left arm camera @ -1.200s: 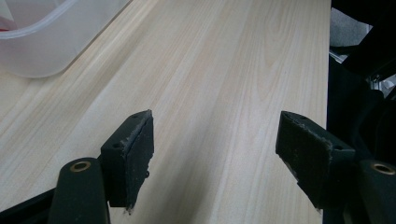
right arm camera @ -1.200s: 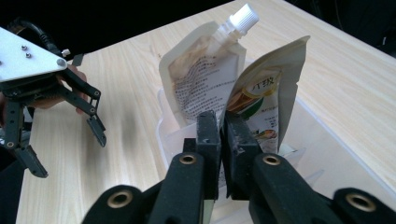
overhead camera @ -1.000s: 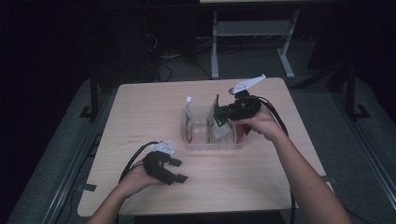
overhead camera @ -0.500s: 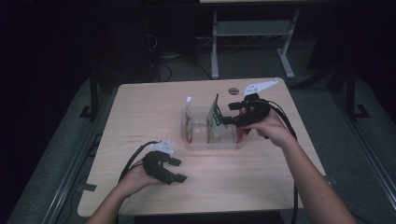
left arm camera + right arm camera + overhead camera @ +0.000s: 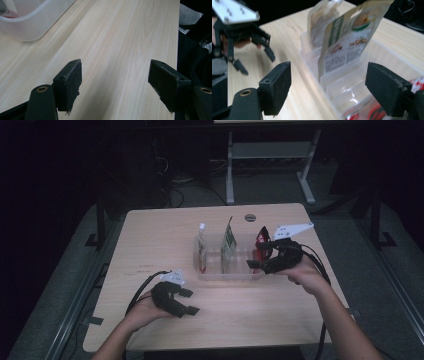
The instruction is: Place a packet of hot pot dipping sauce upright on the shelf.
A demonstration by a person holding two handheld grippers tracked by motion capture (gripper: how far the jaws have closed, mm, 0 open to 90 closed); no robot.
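Observation:
A clear plastic divided bin (image 5: 212, 274) stands mid-table. In it stand a white-capped pouch (image 5: 202, 251) at the left, a green pouch (image 5: 229, 242) in the middle and a red pouch (image 5: 261, 239) at the right end. My right gripper (image 5: 257, 256) hovers at the bin's right end beside the red pouch; its jaws have just been opening and grip nothing. In the right gripper view the green pouch (image 5: 348, 42) stands upright ahead of the open gripper (image 5: 328, 82). My left gripper (image 5: 191, 301) rests open on the wood, nothing between its pads (image 5: 72, 85).
The wooden table (image 5: 160, 235) has a round grommet (image 5: 250, 217) near its far edge. A corner of the bin (image 5: 27, 22) lies ahead of the left gripper. Cables trail from both grippers. Dark floor and a metal stand (image 5: 230, 165) lie beyond the table.
The right gripper has moved from the green pouch at the bin's middle to its right end, and its jaws have spread. The green pouch stays standing in the bin. The left hand kept still.

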